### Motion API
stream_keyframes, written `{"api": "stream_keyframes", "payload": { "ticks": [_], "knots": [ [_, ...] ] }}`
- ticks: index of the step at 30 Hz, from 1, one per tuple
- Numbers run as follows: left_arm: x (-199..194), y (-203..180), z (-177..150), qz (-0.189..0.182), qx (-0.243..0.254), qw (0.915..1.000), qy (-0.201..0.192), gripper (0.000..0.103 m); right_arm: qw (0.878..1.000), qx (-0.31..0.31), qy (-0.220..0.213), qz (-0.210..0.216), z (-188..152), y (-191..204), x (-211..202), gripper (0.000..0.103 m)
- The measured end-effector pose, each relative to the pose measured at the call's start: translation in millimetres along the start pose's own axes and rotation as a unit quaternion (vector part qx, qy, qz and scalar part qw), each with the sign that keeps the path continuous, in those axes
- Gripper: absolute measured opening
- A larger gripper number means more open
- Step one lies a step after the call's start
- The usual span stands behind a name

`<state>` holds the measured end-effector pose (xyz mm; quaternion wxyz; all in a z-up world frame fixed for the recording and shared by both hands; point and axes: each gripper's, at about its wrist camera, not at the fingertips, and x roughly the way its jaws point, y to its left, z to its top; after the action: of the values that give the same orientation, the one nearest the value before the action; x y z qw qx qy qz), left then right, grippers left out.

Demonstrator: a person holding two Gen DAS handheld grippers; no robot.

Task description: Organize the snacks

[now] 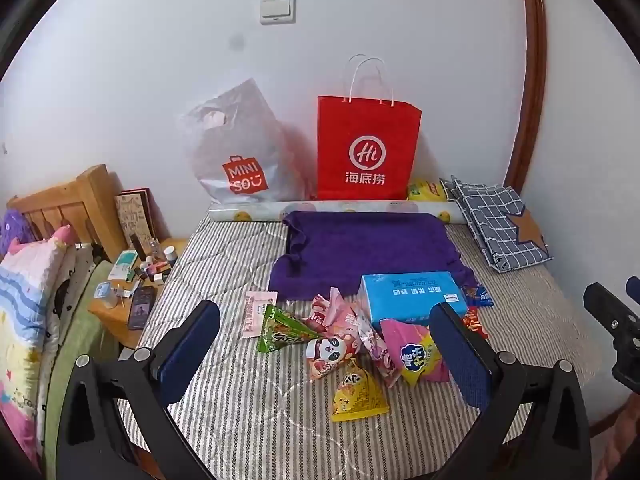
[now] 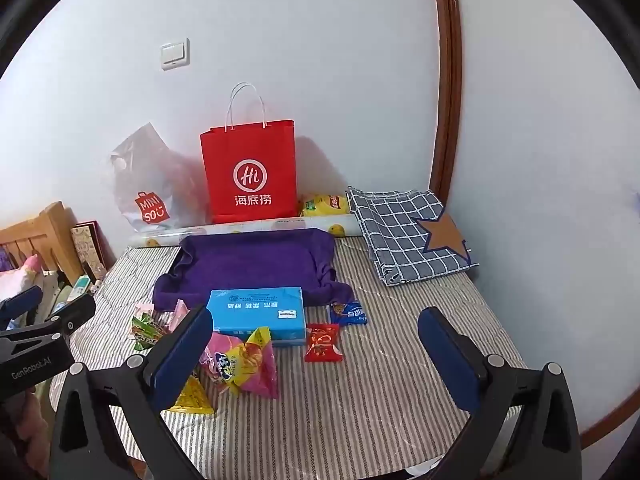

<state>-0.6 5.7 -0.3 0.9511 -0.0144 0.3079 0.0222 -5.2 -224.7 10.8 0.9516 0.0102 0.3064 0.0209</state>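
Left tongs (image 1: 324, 344): released, blue-padded fingers spread wide, hovering above the snack pile; nothing between them.
Right tongs (image 2: 316, 352): released, fingers wide apart, holding nothing.
Snack packets (image 1: 348, 340): crinkled glossy foil and plastic; loose heap on the bed, in front of and touching the blue box.
Green packet (image 1: 284, 328): triangular pouch, left edge of heap.
Yellow packet (image 1: 358, 398): pyramid-shaped pouch, nearest the camera.
Red packet (image 2: 323, 342): flat pillow-shaped wrapper, just right of the box.
Blue box (image 1: 412, 296): rectangular carton, lying flat.
Purple towel (image 1: 368, 248): soft pile fabric, rumpled edges, behind the box.
Bed (image 1: 248, 400): quilted cover, grey-white stripes.
Red bag (image 1: 366, 148): stiff paper, white cord handles, upright against the white wall.
Plastic bag (image 1: 240, 152): translucent, slumped beside the red bag.
Checked cloth (image 1: 500, 228): folded, star patch, far right.
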Motion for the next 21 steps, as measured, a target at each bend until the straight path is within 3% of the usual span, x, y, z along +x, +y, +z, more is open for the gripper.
{"api": "stream_keyframes", "payload": {
  "ticks": [21],
  "knots": [
    [0.3,-3.0,-1.4,-0.002,0.002,1.0,-0.002,0.103,1.0,0.004,0.004,0.004,-1.3,3.1,2.2,0.103]
  ]
}}
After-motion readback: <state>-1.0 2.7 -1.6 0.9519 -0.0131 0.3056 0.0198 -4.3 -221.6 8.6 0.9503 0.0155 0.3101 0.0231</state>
